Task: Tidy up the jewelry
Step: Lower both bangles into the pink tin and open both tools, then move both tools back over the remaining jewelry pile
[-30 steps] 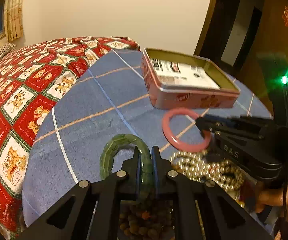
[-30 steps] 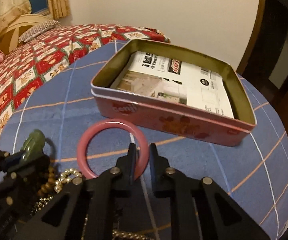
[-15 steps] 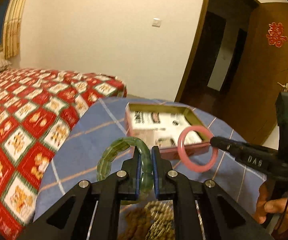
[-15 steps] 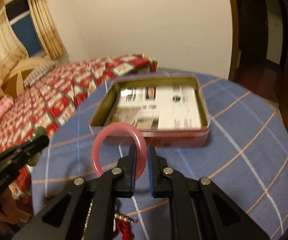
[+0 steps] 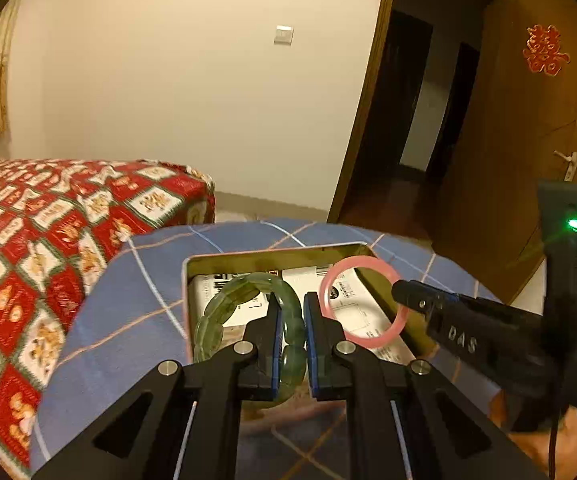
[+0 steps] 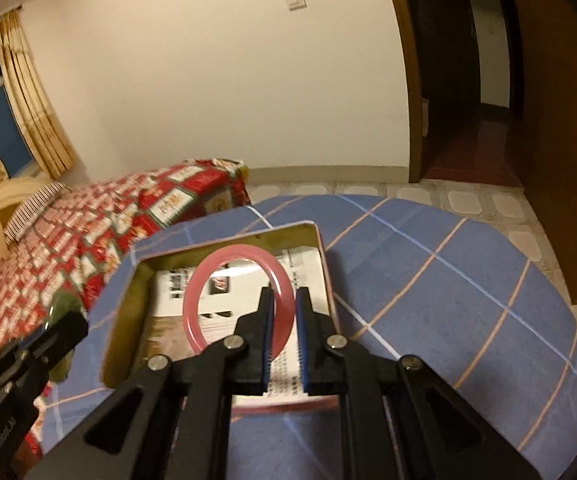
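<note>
both bangles are up off the cloth now and hanging over the tin (image 5: 192, 264), where a second ago they lay beside it among the beads. left side first: left gripper (image 5: 290, 312) pinching the green bangle (image 5: 224, 312) by its near-right arc, ring upright, the loop swinging out left over the tin's left half. tin sits just ahead and below, paper lining showing. moving right: right gripper (image 6: 282, 308) pinching the pink bangle (image 6: 208, 276) the same way, ring on edge over the tin's right half, loop leaning left. in the left view the pink ring (image 5: 362, 300) hangs just beside the green one, apart, not touching. both look equally near the tin; my read, each only needs lowering straight down and letting go.
</note>
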{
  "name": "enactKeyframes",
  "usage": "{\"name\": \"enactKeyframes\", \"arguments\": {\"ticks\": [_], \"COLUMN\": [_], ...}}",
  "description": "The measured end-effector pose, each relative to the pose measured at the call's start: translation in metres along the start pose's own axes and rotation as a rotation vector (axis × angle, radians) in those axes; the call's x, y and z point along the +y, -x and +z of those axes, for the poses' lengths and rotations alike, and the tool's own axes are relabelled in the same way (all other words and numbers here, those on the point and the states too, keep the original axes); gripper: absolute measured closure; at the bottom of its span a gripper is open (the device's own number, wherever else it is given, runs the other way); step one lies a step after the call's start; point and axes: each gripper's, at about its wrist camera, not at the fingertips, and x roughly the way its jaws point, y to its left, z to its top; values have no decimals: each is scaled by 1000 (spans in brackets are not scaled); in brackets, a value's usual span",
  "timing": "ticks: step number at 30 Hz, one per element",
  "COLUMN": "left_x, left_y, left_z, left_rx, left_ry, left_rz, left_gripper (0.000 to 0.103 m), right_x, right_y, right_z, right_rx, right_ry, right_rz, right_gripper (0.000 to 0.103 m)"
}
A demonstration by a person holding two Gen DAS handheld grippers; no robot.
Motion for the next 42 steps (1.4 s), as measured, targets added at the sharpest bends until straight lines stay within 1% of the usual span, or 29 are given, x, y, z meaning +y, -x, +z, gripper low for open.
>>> {"name": "enactKeyframes", "arguments": {"ticks": [4,10,12,14,16,17,18,19,20,21,22,23,24,26,28,31,35,42], "left_x": [-1,1,3,3,3,4,4,5,6,7,8,7,7,4,1,-3,-12,-27], "left_y": [-27,-52,-54,-56,-58,-59,-59,-58,-56,-49,-42,-35,-30,-12,3,17,43,79], "left_z": [-1,-9,-9,-8,-8,-7,-6,-4,-3,-1,1,2,4,5,4,0,-10,-27], "left_rx": [48,116,118,120,134,146,170,188,194,190,177,159,148,110,85,92,80,56], "left_ry": [3,13,25,21,25,32,42,51,58,66,69,68,66,58,47,32,12,-42], "left_rz": [10,36,39,59,74,78,84,92,95,99,106,117,127,161,186,222,267,347], "left_gripper": [94,94,94,94,93,91,90,90,87,83,80,69,54,41,41,41,41,41], "right_x": [-1,-3,-5,-6,-10,-9,-11,-11,-9,-8,-6,-7,-5,-5,-6,-3,0,6], "right_y": [-10,-24,-26,-28,-26,-26,-23,-16,-10,-2,4,14,19,30,44,52,68,94], "right_z": [-1,-6,-8,-8,-8,-7,-6,-4,-2,-1,0,1,2,1,-4,-13,-31,-54], "right_rx": [9,30,37,43,44,46,45,33,13,-7,-23,-37,-43,-55,-60,-41,-25,-29], "right_ry": [32,71,65,60,35,25,13,5,6,12,18,19,17,12,12,9,4,13], "right_rz": [-20,-40,-34,-25,-7,1,18,36,24,10,2,3,3,-2,-15,-15,-11,-6], "right_gripper": [90,90,90,89,84,80,63,50,45,43,43,43,43,43,43,43,43,43]}}
